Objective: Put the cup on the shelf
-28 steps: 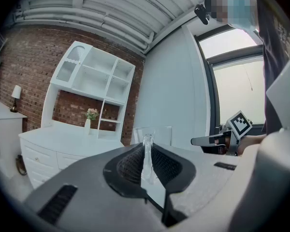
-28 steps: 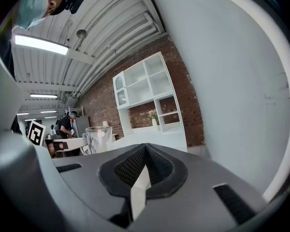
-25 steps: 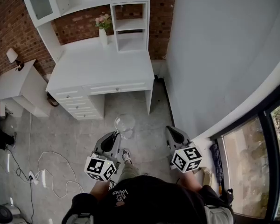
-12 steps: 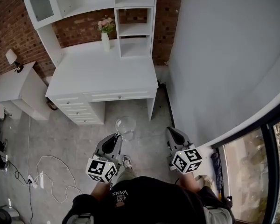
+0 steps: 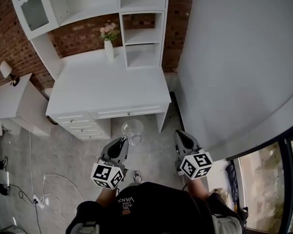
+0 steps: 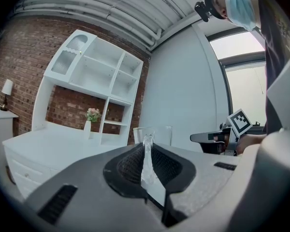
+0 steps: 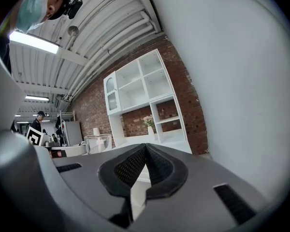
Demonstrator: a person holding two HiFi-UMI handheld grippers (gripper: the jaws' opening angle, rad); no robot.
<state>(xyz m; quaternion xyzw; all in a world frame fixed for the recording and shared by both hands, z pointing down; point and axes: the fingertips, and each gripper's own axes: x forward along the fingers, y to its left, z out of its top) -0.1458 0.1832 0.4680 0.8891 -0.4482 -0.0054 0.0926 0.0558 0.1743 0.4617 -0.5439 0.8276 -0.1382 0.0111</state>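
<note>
My left tool (image 5: pixel 123 141) pinches the glass cup (image 5: pixel 132 131) by its rim, in the air short of the counter (image 5: pixel 88 89). My right tool (image 5: pixel 180 135) is pressed together, empty. Risk: the thin rim grip could slip before the shelf (image 5: pixel 142 55).

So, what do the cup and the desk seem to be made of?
The cup looks like clear glass or hard plastic: the floor shows through it. The desk seems to be white-painted wood or laminate, smooth and matte, with panelled drawer fronts.
</note>
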